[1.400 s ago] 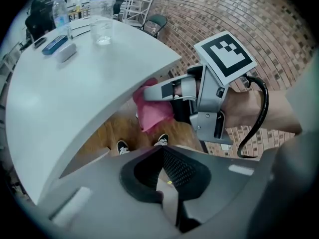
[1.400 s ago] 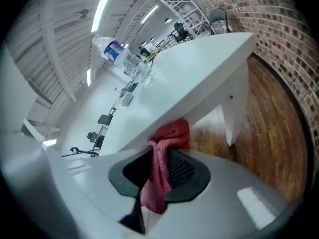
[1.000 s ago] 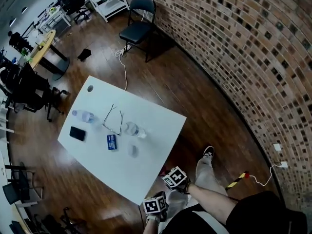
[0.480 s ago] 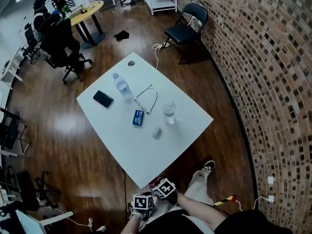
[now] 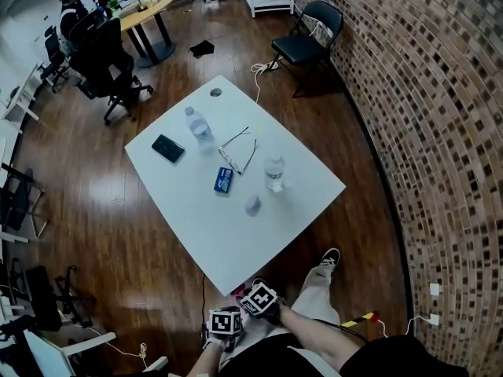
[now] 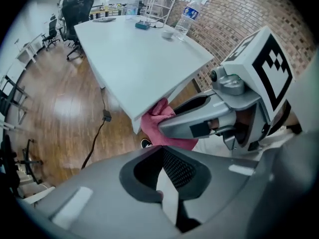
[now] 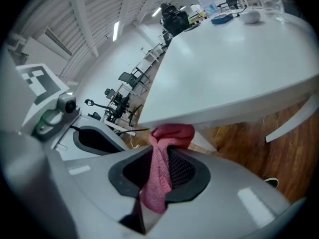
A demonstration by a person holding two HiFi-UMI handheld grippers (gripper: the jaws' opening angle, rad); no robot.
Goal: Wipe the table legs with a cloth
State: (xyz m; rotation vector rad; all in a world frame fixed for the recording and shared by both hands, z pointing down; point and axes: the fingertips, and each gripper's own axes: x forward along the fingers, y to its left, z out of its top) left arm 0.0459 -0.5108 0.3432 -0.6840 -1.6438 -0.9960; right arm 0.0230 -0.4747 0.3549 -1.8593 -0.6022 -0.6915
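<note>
Pink cloth (image 7: pixel 169 133) clamped in right gripper (image 7: pixel 158 176) at near corner of white table (image 5: pixel 228 238); left gripper (image 6: pixel 162 183) jaws together beside it

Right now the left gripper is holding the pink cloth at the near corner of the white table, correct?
Not quite: the right gripper, not the left gripper, holds the pink cloth at the near corner of the white table. The right gripper view shows the cloth pinched between its jaws.
</note>
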